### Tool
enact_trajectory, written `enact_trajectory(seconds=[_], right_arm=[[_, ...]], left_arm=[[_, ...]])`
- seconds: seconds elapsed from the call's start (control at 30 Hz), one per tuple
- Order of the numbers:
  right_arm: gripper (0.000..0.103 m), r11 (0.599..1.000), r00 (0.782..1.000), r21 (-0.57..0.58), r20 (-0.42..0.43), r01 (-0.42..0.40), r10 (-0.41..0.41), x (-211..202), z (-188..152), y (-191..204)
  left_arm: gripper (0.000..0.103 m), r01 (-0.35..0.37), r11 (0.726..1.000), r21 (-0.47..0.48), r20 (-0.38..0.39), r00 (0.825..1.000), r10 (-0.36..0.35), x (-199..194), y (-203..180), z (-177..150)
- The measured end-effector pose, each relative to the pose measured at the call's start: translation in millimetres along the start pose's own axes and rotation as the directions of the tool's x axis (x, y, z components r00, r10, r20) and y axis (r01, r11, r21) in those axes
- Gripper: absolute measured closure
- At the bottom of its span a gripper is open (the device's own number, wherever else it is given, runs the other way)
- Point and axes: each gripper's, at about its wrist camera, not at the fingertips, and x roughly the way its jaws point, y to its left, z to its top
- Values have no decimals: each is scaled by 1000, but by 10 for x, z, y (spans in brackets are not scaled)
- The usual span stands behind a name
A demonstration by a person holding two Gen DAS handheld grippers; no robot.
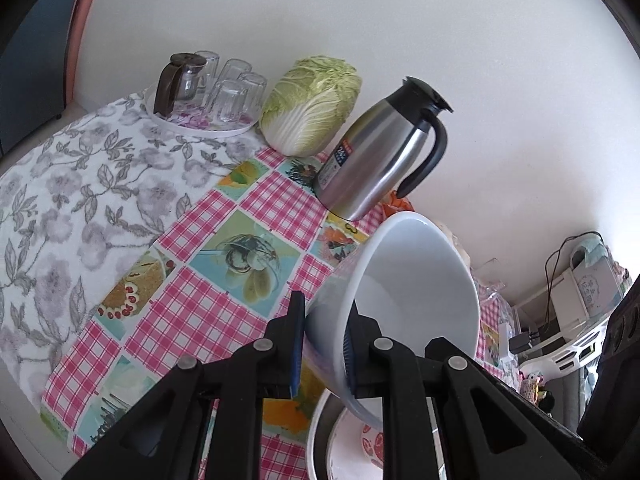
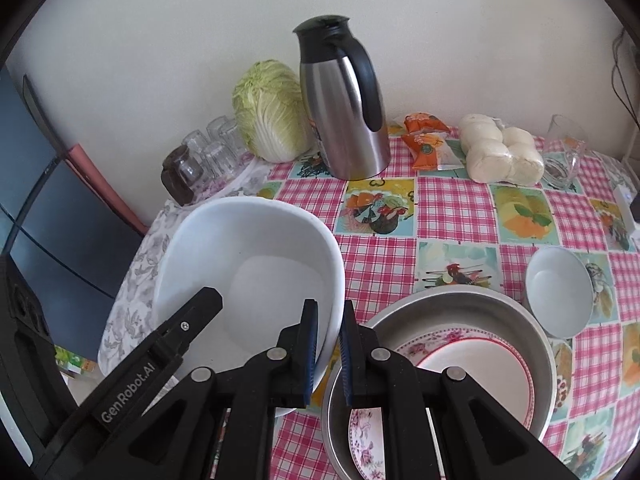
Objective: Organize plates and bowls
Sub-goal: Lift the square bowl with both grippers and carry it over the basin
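Both grippers clamp one large white bowl [image 2: 248, 272] by its rim: left gripper [image 1: 324, 344] jaws clenched on one side, right gripper [image 2: 328, 356] jaws clenched on the side nearest the metal basin [image 2: 548, 344]. Bowl is tilted, held clear of the bench [image 2: 452, 208], just left of the basin. Basin holds floral plates [image 2: 472, 364]; a small white bowl [image 2: 560, 292] sits right of the basin.

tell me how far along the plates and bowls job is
Done: floral plates already lie in the metal basin. In hand: the big white bowl, tilted, with both the left gripper and the right gripper shut on its rim. Left: place that bowl, then collect the small white bowl standing alone on the tablecloth.
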Motion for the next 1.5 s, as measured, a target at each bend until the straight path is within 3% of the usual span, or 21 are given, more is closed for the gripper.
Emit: enact_trajectory(seconds=[0.33, 0.6, 1.5], right_arm=[[92, 994, 996, 98, 68, -58, 51, -363, -148, -424], [92, 988, 991, 140, 122, -64, 47, -600, -251, -762], [90, 941, 976, 324, 215, -96, 25, -978, -546, -1742]], left_arm=[[86, 2, 992, 128, 16, 1000, -4, -164, -448, -210], [86, 19, 975, 220, 12, 1000, -22, -207, -820, -384], [85, 83, 922, 378, -87, 995, -54, -40, -1651, -873]])
